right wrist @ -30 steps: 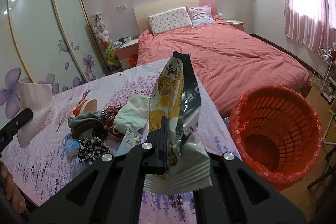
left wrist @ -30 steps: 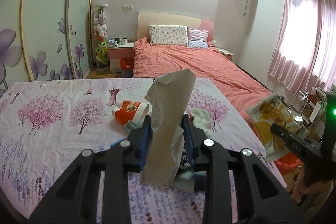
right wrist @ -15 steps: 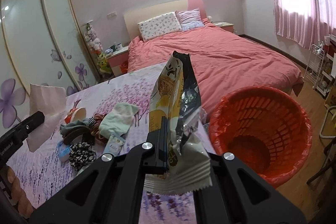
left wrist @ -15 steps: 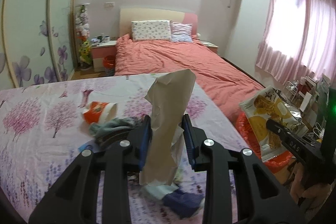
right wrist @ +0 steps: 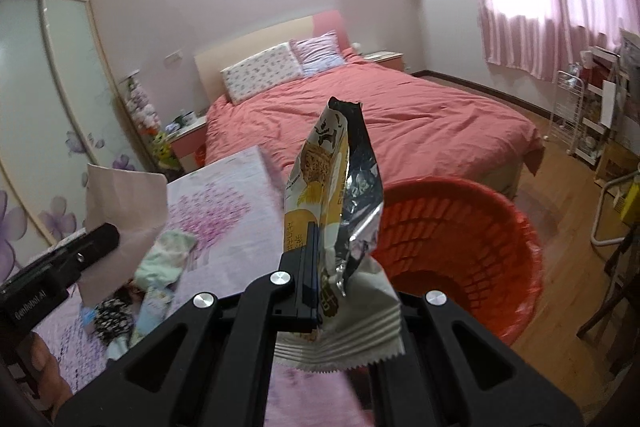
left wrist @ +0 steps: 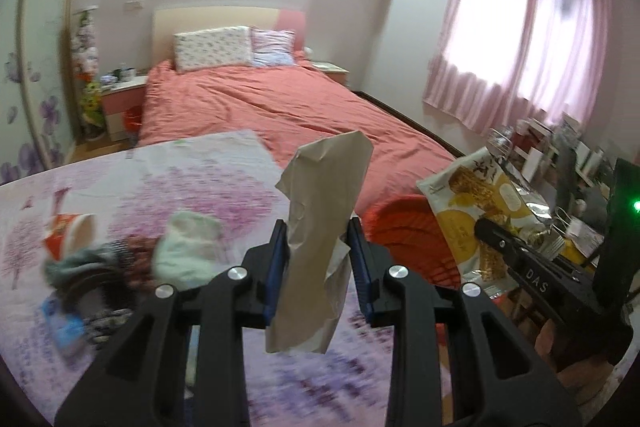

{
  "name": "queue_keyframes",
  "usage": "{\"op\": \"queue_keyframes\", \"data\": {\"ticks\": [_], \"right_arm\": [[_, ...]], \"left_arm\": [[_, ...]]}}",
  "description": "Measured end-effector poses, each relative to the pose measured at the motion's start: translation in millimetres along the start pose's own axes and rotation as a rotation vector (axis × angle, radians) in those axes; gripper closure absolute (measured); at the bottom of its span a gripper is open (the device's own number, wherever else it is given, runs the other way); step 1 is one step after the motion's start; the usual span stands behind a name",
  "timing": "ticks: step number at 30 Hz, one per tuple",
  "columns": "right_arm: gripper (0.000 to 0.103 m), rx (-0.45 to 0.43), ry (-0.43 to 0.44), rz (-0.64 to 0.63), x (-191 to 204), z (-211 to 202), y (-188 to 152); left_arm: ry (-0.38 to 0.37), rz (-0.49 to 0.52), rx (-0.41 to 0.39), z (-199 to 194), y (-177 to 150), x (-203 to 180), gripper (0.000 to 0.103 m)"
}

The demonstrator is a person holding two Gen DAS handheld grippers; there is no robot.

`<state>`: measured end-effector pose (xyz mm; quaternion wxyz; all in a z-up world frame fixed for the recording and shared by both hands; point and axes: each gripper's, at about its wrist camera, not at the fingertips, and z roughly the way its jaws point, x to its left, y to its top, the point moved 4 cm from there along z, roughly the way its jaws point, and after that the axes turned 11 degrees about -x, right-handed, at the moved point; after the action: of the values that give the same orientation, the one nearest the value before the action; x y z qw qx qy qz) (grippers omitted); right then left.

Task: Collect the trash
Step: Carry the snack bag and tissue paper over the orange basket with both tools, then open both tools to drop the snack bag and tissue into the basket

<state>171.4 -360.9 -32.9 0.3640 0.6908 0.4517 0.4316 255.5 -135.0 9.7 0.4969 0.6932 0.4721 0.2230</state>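
Holding two pieces of trash at once, I am gripping one in each hand. My left gripper (left wrist: 318,267) is partly closed, its blue pads pressing on both sides of a crumpled brown paper bag (left wrist: 320,239) that is standing upright between them, its top rising well above the fingertips. My right gripper (right wrist: 320,279) is clamped tight on a yellow and silver snack wrapper (right wrist: 336,211), which is also standing upright with its torn top open and its crimped bottom edge hanging below the pads.

In the right wrist view the red plastic wastebasket (right wrist: 480,227) is sitting on the wooden floor (right wrist: 568,195) just beyond and right of the wrapper, its mouth open toward me. In the left wrist view the same basket is showing as a red shape behind the paper bag, partly hidden by the wrapper and my right gripper.

The surface (left wrist: 208,183), covered in a cloth printed with purple trees, is lying under and left of my grippers. On it a pale green sock (left wrist: 188,251), an orange paper cup (left wrist: 68,231) on its side, and some dark fabric items are lying close together; blur is hiding their details. The bed (right wrist: 380,123) with its coral cover is filling the room behind.
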Motion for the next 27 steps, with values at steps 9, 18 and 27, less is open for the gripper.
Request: {"op": "queue_keyframes", "data": {"ticks": [9,18,27], "right_arm": [[0.102,-0.002,-0.082,0.073,-67.6,22.2,4.8],[0.101,0.059,-0.11,0.147,-104.0,47.6,-15.0],[0.061,0.099,-0.131,0.184,-119.9,46.9,-19.8]], "left_arm": [[-0.114,0.043,0.067,71.2,-14.0,-74.5,0.071],[-0.13,0.075,0.182,129.2,-43.4,-109.6,0.067],[-0.058,0.072,0.235,147.1,-58.4,-101.5,0.045]]}}
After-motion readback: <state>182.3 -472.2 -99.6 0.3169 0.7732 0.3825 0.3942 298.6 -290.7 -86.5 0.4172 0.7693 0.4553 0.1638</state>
